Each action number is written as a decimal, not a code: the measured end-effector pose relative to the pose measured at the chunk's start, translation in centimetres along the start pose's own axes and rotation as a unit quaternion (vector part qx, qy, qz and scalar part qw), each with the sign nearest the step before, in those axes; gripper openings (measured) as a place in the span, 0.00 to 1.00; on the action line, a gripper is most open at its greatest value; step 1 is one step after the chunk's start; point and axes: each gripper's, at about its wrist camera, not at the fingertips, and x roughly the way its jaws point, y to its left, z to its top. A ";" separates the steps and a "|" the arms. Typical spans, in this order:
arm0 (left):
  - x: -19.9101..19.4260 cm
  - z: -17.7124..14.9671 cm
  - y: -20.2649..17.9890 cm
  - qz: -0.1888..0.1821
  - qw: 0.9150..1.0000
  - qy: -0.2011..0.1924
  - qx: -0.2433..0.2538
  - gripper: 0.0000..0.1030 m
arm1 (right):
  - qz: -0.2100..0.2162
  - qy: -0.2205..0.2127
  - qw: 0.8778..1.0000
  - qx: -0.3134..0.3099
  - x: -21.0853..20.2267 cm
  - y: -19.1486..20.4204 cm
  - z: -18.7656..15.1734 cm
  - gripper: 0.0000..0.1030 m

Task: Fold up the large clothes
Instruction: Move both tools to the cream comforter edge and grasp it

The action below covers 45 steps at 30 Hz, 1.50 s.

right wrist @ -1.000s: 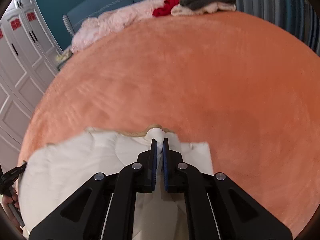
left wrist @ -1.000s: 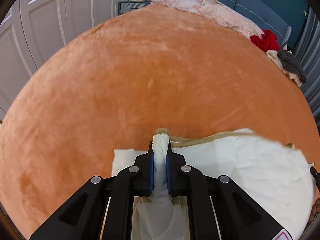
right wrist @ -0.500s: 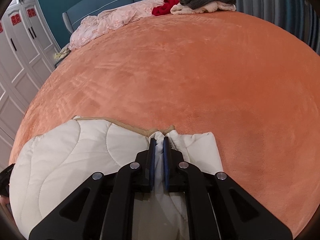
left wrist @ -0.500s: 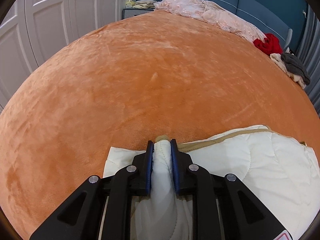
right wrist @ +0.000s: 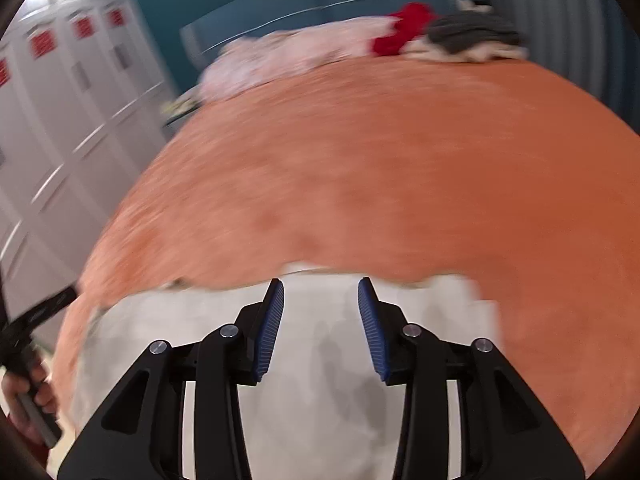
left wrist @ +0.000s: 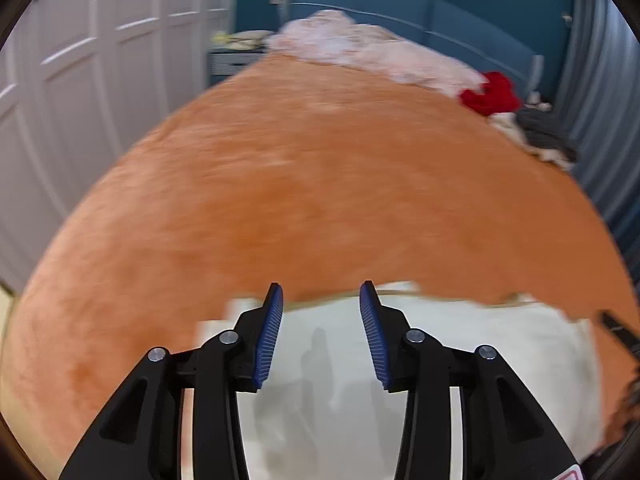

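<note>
My left claw [left wrist: 320, 294]: jaws apart and opening, nothing between the blue pads; it points down at a slant.
My right claw [right wrist: 320, 292]: the same, jaws apart and opening, no cloth between the pads.
Cream quilted garment [left wrist: 460, 344]: lies flat just under and ahead of both claws, touching neither; its tan-trimmed edge runs across just beyond my fingertips. In the right view [right wrist: 312, 360] it spreads below the jaws and off to the left.
My left hand [right wrist: 28, 392]: at the left rim of the right view, wrapped round a black handle.
Orange bedspread [left wrist: 320, 184]: carries the garment and stretches well beyond the claws; blurred.
Pink bedding [left wrist: 368, 50]: heaped at the far end.
Red garment [left wrist: 490, 94]: far right, beside the pink heap.
Grey and pale clothes [right wrist: 472, 38]: just beside the red one.
White wardrobe doors [left wrist: 80, 80]: off to the left.
Blue headboard [left wrist: 420, 12]: farthest back.
</note>
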 end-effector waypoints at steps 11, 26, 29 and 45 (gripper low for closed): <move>9.1 -2.9 -8.9 -0.037 0.997 0.069 0.027 0.38 | 0.001 0.092 0.992 -0.085 9.5 6.4 -3.2 0.06; 12.9 -6.1 -9.8 0.007 0.996 0.056 0.074 0.44 | 0.021 0.091 0.995 -0.045 12.5 4.6 -5.5 0.01; 13.1 -6.2 -9.8 0.010 0.996 0.053 0.077 0.44 | 0.023 0.087 0.995 -0.042 12.5 4.5 -5.5 0.01; 5.0 -6.4 -6.2 -0.025 0.999 0.020 -0.012 0.46 | -0.004 -0.008 0.998 -0.055 3.1 5.0 -5.9 0.26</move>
